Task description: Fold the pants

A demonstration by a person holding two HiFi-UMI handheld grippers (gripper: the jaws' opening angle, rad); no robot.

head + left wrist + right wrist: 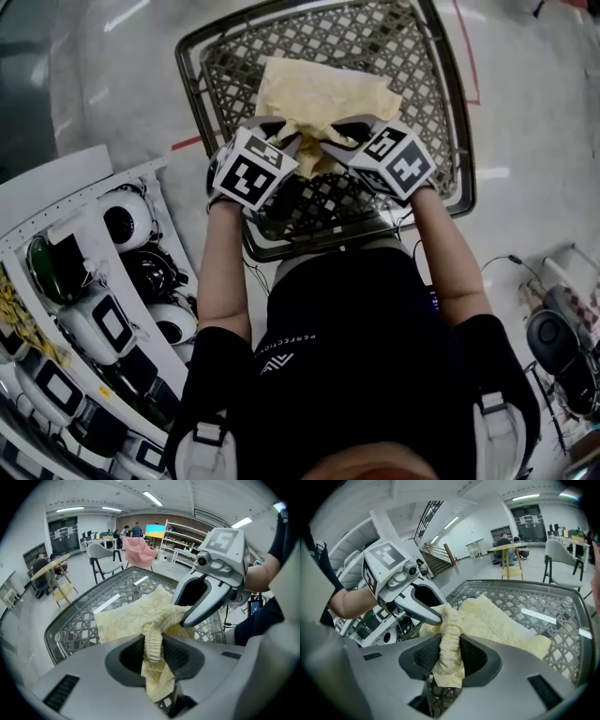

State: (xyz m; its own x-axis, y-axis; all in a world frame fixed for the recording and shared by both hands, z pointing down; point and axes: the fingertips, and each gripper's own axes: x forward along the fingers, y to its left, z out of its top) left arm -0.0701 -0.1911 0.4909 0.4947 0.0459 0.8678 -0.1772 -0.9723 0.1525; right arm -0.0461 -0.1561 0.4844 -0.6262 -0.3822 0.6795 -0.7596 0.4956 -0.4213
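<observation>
Pale yellow pants [319, 94] lie folded on a metal lattice table [427, 84], their near end lifted off it. My left gripper [286, 142] is shut on the gathered elastic waistband [152, 641], which runs up between its jaws. My right gripper [349, 142] is shut on the waistband [449, 644] as well, right beside the left one. The two grippers meet over the near half of the table, and the cloth [136, 616] stretches from them across the lattice to its far edge. In each gripper view the other gripper's finger [206, 604] [423, 611] touches the bunched fabric.
A white rack [89, 309] with headsets and black devices stands at the left on the floor. Cables and gear [562, 347] lie at the lower right. Red tape lines [469, 56] mark the floor by the table. Chairs, tables and seated people [44, 569] fill the room behind.
</observation>
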